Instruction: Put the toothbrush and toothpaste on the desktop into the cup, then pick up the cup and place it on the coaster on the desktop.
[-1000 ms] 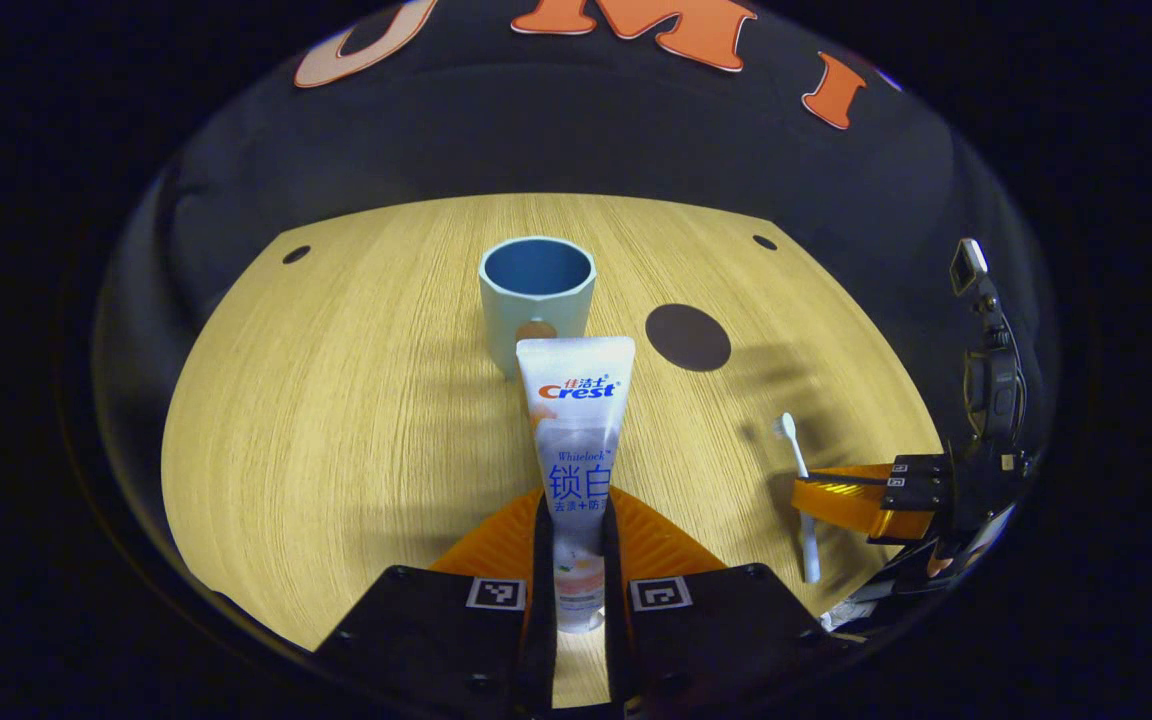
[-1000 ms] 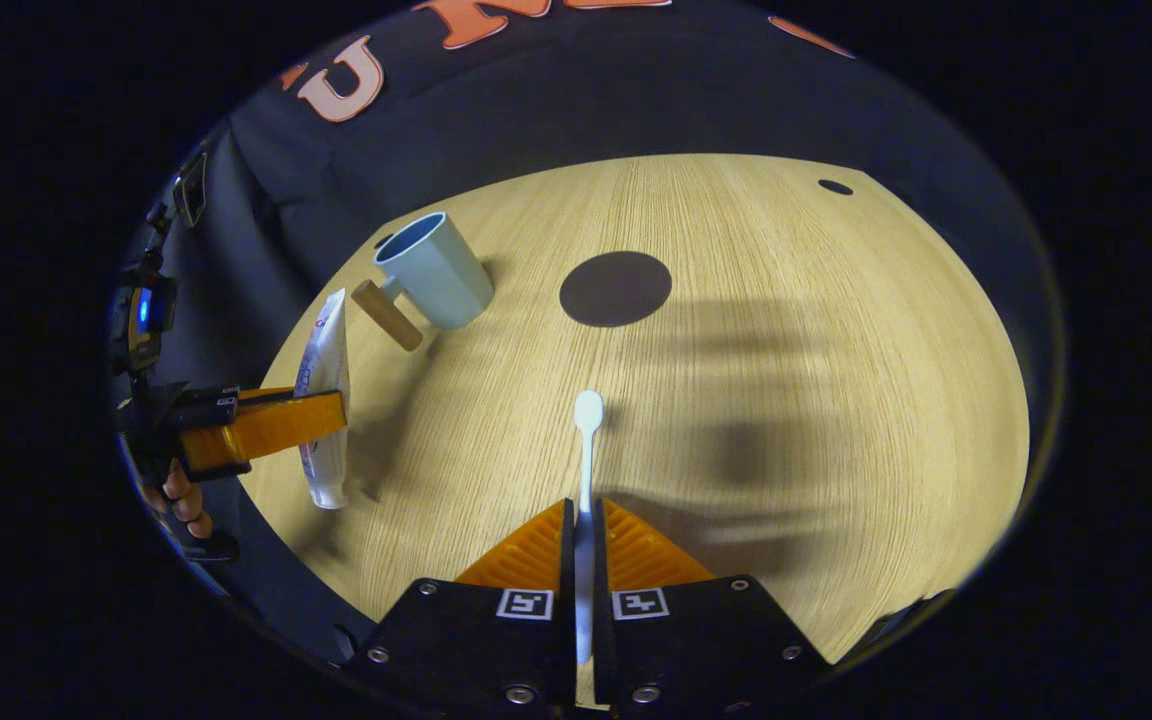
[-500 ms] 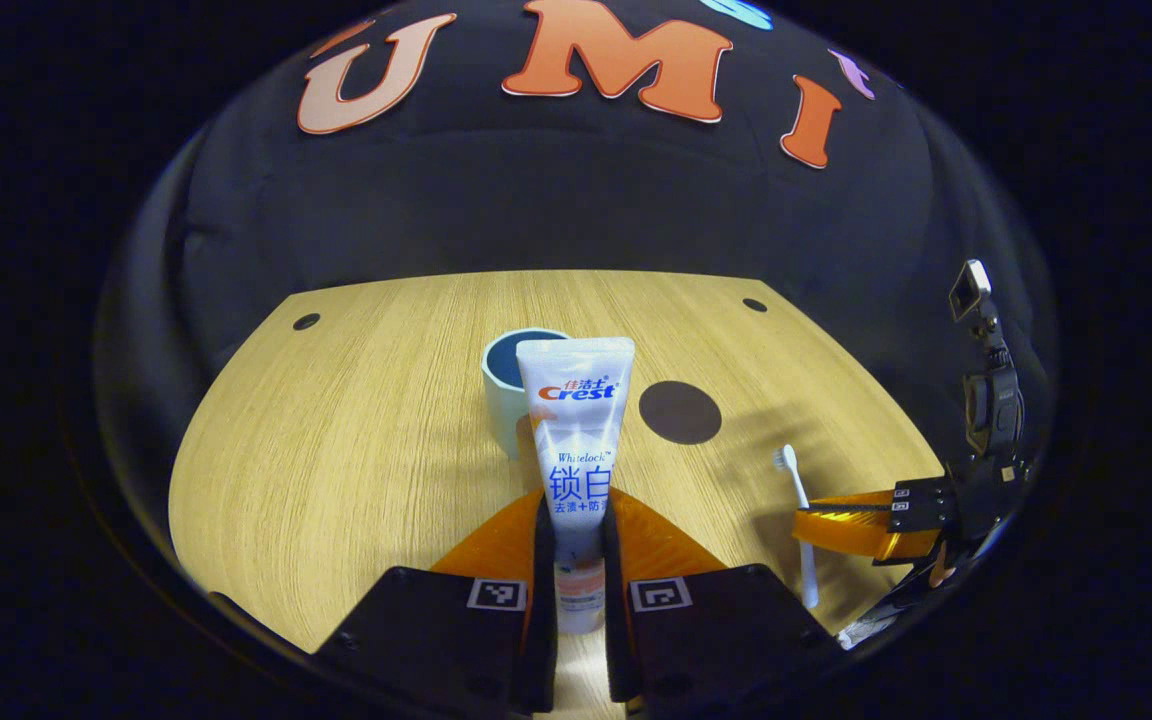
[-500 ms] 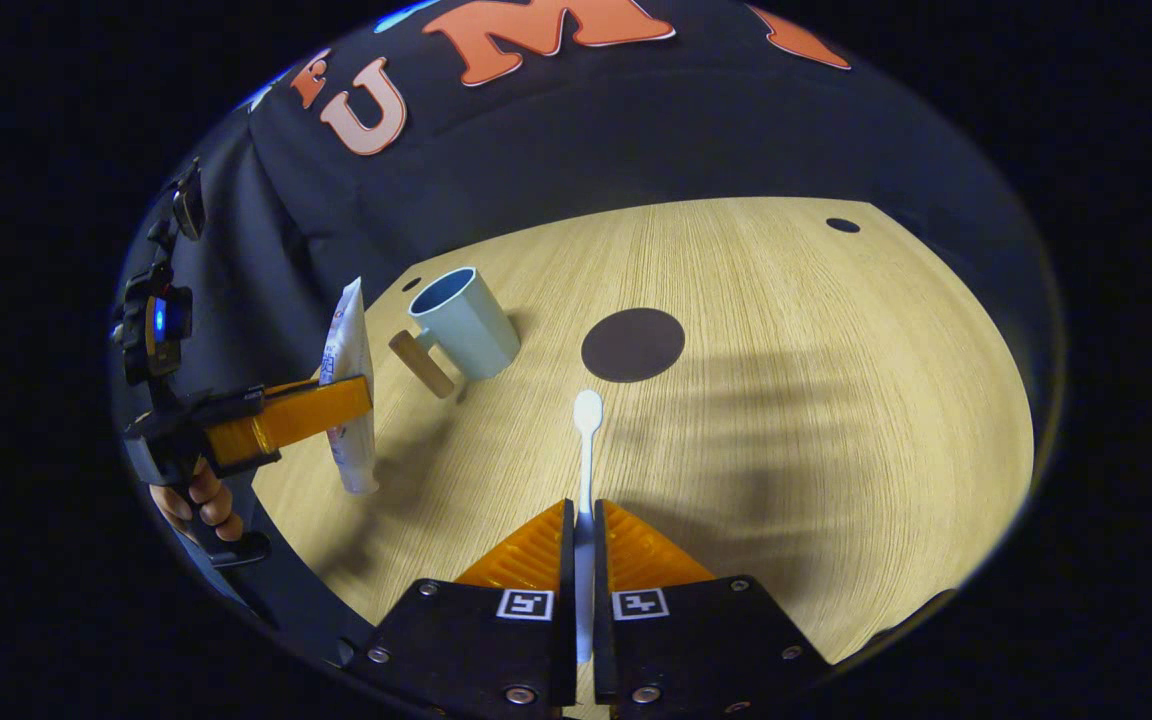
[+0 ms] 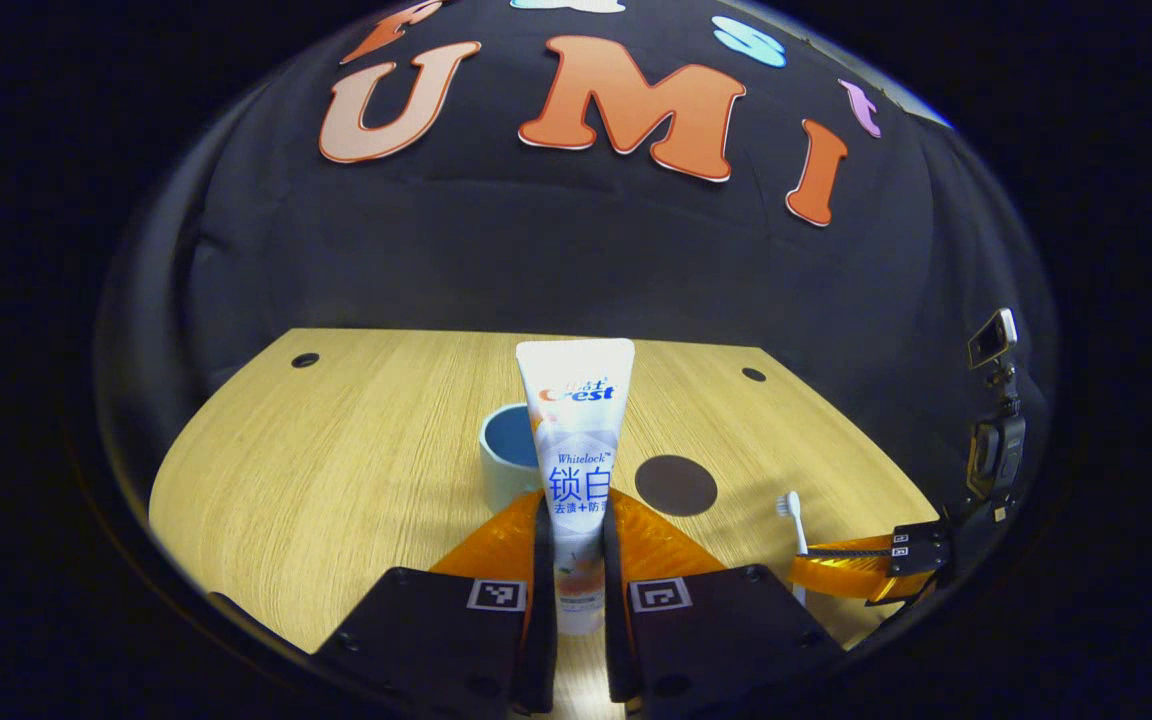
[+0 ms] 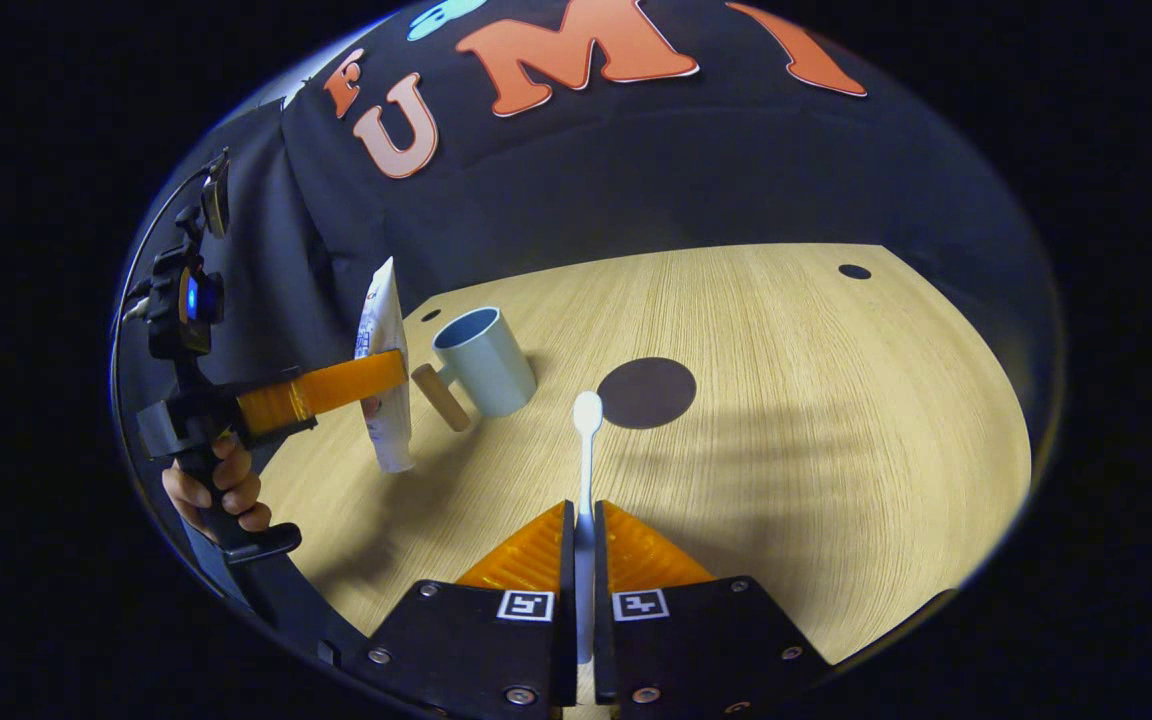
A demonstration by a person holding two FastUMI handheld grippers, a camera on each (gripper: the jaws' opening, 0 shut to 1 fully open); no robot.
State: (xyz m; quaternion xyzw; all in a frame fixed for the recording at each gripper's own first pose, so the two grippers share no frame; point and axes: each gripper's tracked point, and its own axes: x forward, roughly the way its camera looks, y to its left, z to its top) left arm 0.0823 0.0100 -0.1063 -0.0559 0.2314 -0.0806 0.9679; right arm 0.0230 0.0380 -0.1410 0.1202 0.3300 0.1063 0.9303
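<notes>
My left gripper is shut on a white toothpaste tube, held almost upright above the desk with its flat end up. Behind the tube stands the light blue cup, partly hidden by it. In the right gripper view the cup shows a wooden handle pointing toward the tube and the left gripper. My right gripper is shut on a white toothbrush, head pointing forward. The dark round coaster lies on the desk to the right of the cup.
The wooden desktop has small dark holes near its far corners. A hand holds the left gripper's grip at the desk's left edge. The booth's black cloth wall rises just behind the desk.
Both grippers have risen and tilted up with their loads. The toothpaste now stands nearly upright and higher over the desk; the cup and coaster sit lower in both views.
</notes>
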